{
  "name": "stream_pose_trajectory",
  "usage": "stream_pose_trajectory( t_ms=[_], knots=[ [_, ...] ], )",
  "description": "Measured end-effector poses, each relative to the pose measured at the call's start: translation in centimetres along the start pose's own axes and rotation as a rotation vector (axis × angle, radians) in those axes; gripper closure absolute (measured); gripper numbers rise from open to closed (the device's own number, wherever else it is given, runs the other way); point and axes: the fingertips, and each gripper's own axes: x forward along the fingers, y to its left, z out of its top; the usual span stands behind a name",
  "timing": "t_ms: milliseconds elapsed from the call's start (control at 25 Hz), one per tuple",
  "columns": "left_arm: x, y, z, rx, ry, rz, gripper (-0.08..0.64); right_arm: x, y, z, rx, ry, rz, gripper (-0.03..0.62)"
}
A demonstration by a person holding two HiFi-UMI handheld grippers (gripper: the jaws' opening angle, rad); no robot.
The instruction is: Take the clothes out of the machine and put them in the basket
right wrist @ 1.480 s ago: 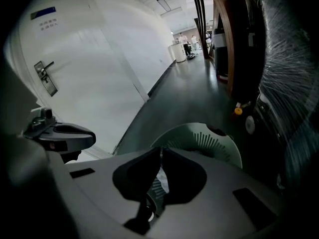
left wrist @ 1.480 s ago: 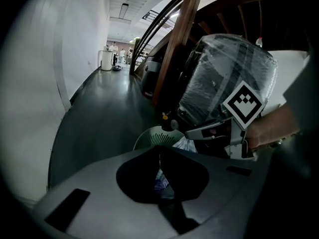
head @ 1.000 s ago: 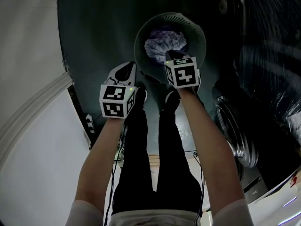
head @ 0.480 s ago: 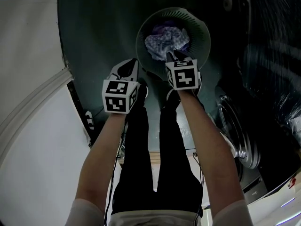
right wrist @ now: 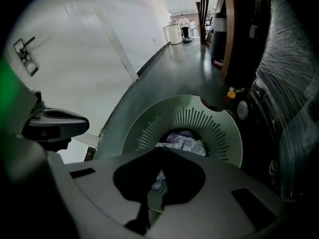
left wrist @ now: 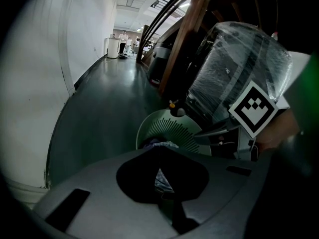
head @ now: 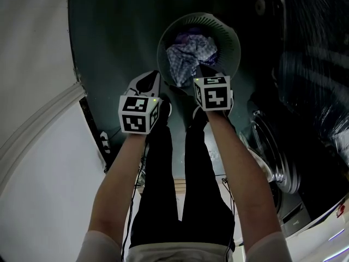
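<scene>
Both forearms reach steeply down. The right gripper (head: 203, 69) (jaws just closed) pinches crumpled checked cloth (head: 182, 59) in the basket (head: 233, 37). The left gripper (head: 146, 79) is clenched and empty.

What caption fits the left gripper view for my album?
Left gripper, jaws together, points at the clothes in the green basket.

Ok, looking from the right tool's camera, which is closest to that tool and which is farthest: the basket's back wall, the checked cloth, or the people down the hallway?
1. Checked cloth: at the tips of the right tool, low in the middle.
2. Basket: its back wall rises just behind the cloth.
3. People: far off at the hallway's end, top of the view.
</scene>
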Motion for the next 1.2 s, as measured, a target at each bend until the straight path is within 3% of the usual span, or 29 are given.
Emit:
stream_pose_trajectory(
  t_ms=[280, 640, 840, 1200],
  knots=[
    [-3.0, -1.3, 1.7, 0.008, -0.039, -0.014, 0.538, -3.8, 1.1, 0.2, 0.06, -0.047, 0.007, 0.584],
    [-8.5, -4.0, 5.6, 0.044, -0.123, -0.049, 0.538, -12.5, 3.1, 3.2, 0.099, -0.227, 0.023, 0.584],
    [-13.2, -5.2, 9.5, 0.065, -0.2, -0.078, 0.538, -20.1, 3.9, 7.0, 0.114, -0.377, 0.022, 0.584],
    [-25.1, -6.2, 19.9, 0.136, -0.427, -0.085, 0.538, -35.4, 5.5, 14.3, 0.031, -0.637, -0.036, 0.584]
  ],
)
